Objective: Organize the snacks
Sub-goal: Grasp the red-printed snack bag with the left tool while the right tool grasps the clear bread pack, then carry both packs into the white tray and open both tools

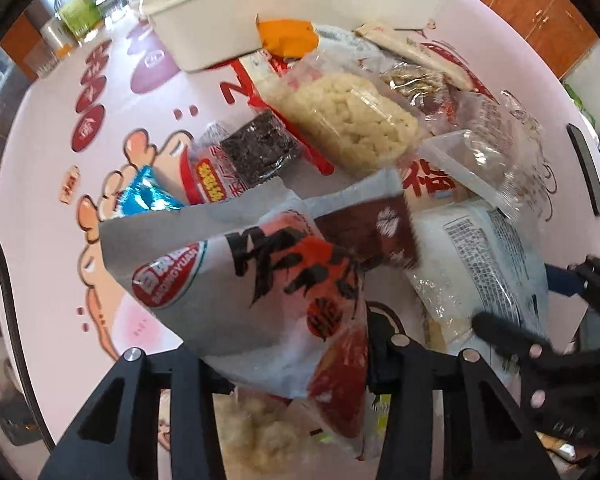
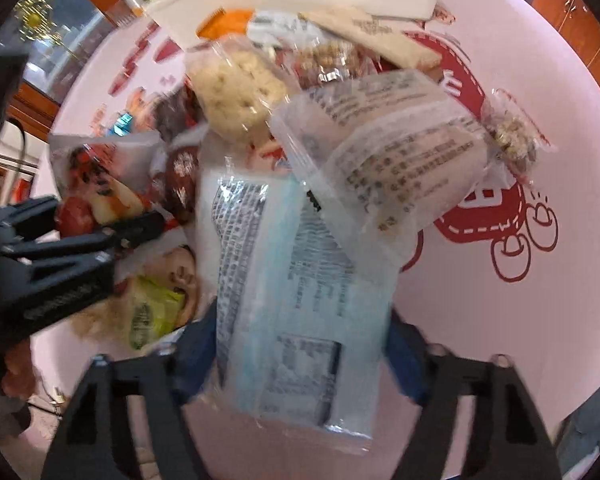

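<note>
Left hand-held gripper clenched on grey pack. Right hand-held gripper grasping blue-white pack. Both packs over snack pile on tabletop. White bin beyond; contents hidden. Most sorting appears left.

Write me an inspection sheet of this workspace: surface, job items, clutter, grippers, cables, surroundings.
Surface: pink printed tablecloth with red cartoon drawings.
Job's things: white bin at the far side; loose pile of snack packets in front of it, among them a puffed rice cake and a dark seaweed bar.
Clutter: dark flat object near the table's right edge; what it is cannot be told.
Grippers: left gripper shut on a grey and red packet; right gripper shut on a pale blue packet.
Cables: black cable at the left edge.
Surroundings: wooden cabinets behind the table.
</note>
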`<control>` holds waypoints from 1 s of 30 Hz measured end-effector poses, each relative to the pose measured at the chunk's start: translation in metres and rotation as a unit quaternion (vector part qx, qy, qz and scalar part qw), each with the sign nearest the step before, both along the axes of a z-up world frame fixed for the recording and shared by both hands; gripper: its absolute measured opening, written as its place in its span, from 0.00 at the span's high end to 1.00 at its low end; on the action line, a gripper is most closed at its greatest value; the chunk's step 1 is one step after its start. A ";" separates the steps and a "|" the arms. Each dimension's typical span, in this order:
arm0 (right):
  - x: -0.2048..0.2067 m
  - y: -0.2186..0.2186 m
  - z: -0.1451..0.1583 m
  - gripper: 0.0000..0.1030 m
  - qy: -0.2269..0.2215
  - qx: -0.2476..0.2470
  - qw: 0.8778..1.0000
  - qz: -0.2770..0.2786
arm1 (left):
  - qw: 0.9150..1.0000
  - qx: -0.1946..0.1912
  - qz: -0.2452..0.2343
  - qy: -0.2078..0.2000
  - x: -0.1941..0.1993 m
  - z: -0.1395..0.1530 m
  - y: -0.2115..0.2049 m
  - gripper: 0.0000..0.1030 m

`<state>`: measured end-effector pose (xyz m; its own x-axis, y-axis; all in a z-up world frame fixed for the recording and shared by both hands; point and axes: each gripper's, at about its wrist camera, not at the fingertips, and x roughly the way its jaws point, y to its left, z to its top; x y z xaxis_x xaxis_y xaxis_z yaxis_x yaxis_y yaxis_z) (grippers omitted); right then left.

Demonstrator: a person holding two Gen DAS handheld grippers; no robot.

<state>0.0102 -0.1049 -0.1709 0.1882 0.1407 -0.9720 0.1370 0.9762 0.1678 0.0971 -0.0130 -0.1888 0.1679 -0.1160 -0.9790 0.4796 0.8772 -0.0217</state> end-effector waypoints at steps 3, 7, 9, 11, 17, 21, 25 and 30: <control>-0.005 0.004 0.007 0.40 -0.002 -0.015 1.000 0.013 | 1.000 -0.004 -0.005 -0.023 -0.015 0.019 0.006 0.60; -0.015 0.011 0.016 0.42 -0.002 -0.016 0.999 0.035 | 0.998 -0.017 -0.014 -0.052 -0.024 0.058 0.022 0.61; -0.022 0.016 0.031 0.43 -0.013 -0.018 0.999 0.047 | 0.997 -0.026 -0.017 -0.067 -0.027 0.078 0.032 0.61; -0.028 0.018 0.052 0.43 -0.031 -0.017 0.998 0.058 | 0.996 -0.039 -0.017 -0.083 -0.031 0.097 0.039 0.61; -0.040 0.005 0.119 0.43 -0.102 -0.035 0.991 0.074 | 0.988 -0.081 -0.014 -0.129 -0.032 0.148 0.051 0.61; -0.032 0.006 0.155 0.44 -0.153 -0.041 0.985 0.065 | 0.982 -0.107 -0.009 -0.152 -0.032 0.181 0.054 0.61; -0.027 -0.003 0.184 0.44 -0.199 -0.052 0.977 0.051 | 0.977 -0.122 -0.003 -0.174 -0.030 0.207 0.054 0.61; -0.003 -0.025 0.205 0.43 -0.236 -0.062 0.969 0.034 | 0.972 -0.121 0.009 -0.200 -0.018 0.236 0.041 0.61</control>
<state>0.0071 -0.1300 0.0345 0.6102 0.0560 -0.7903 0.0080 0.9970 0.0767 0.0790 0.0277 0.0471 0.5345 -0.3277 -0.7791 0.4762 0.8783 -0.0427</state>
